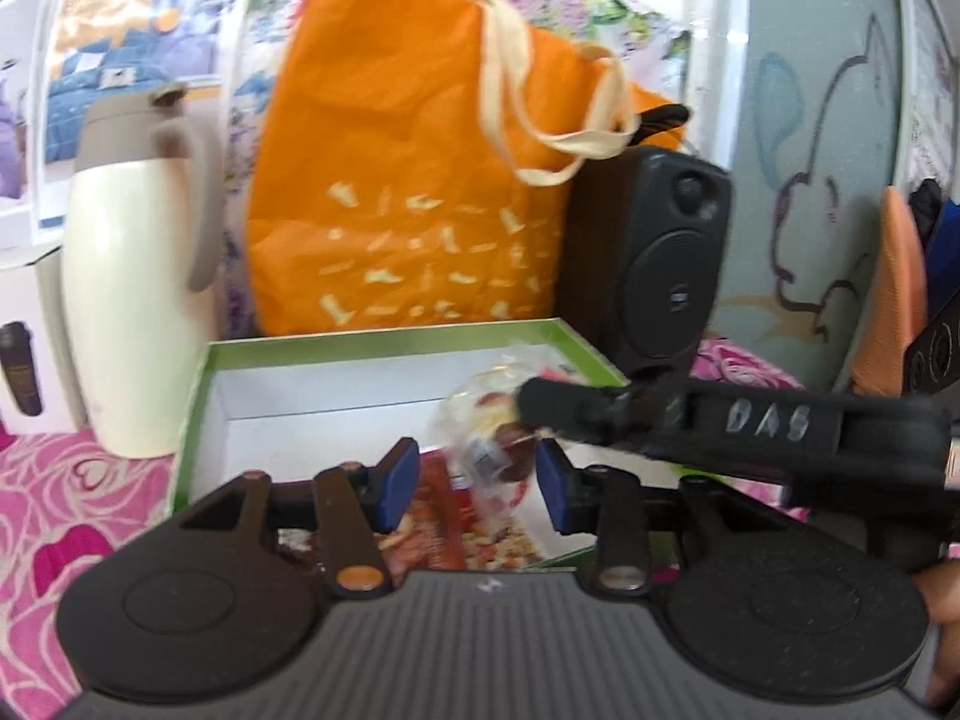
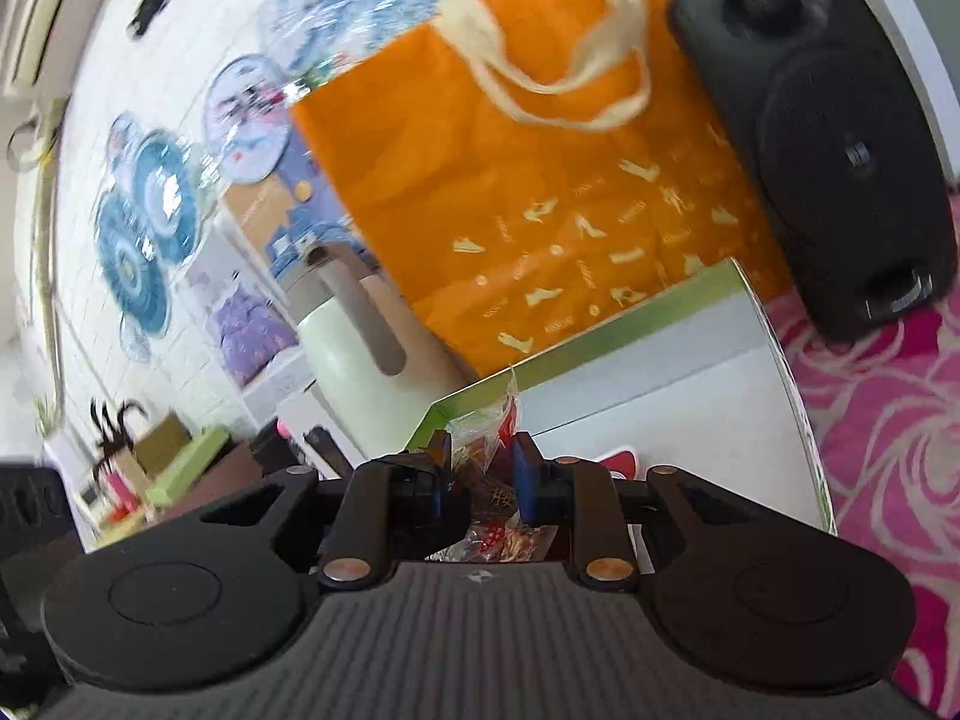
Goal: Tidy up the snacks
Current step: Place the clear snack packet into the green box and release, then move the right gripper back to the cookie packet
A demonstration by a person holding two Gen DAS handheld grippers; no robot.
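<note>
A pink swirl-patterned cloth carries a green-rimmed box, cream jug, orange bag and black speaker.

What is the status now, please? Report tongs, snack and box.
Right tongs shut on clear snack packet, above green box. Left tongs open, nothing pressed. One red snack pack already inside box. Nothing blocking.

This looks like a lived-in home room. A pink floral cloth covers the surface. On it stand a cream thermos jug, an orange tote bag and a black speaker. Decorative fans and bedding pictures hang on the far white wall.
</note>
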